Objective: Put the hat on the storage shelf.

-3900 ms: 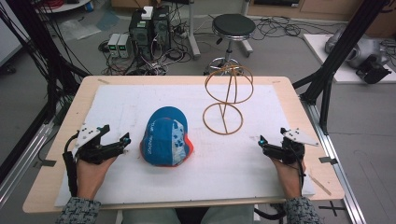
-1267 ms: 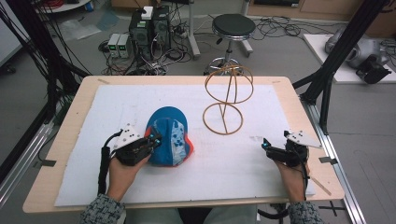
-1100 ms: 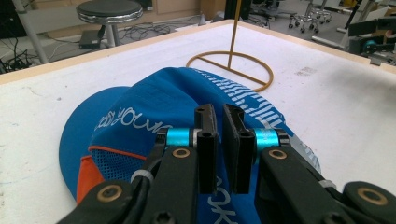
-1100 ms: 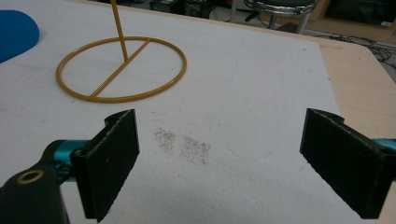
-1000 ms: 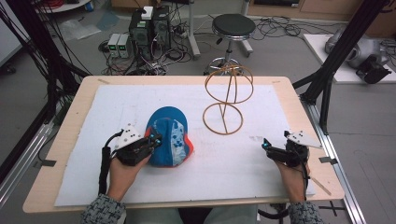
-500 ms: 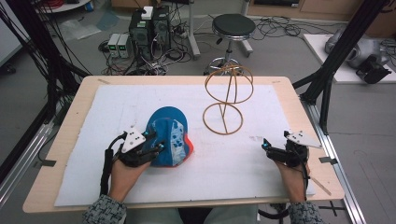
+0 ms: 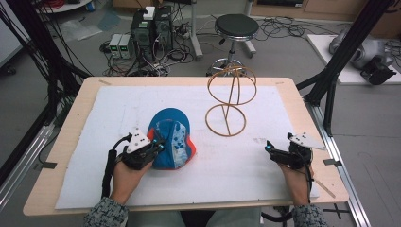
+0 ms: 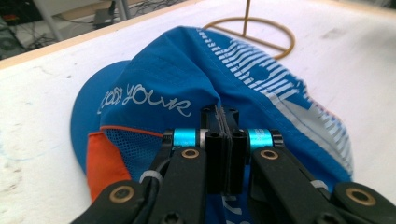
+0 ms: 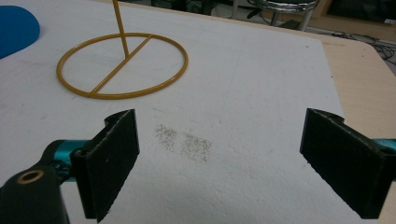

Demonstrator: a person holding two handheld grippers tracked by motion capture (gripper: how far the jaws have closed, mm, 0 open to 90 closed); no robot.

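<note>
L gripper (image 8: 219,140) pinching blue fabric cap w/ orange panel (image 7: 171,144), centre-left of frame on white mat (image 7: 265,165).
Risk: thin fold may slip out when lifted. R gripper (image 9: 219,154) spread wide, empty, lower right; gold wire stand (image 7: 229,101) upper centre.

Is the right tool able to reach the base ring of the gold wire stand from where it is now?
Probably yes. The right tool is open and rests on the white mat; only bare mat lies between it and the stand's base ring. The cap lies off to the side.
</note>
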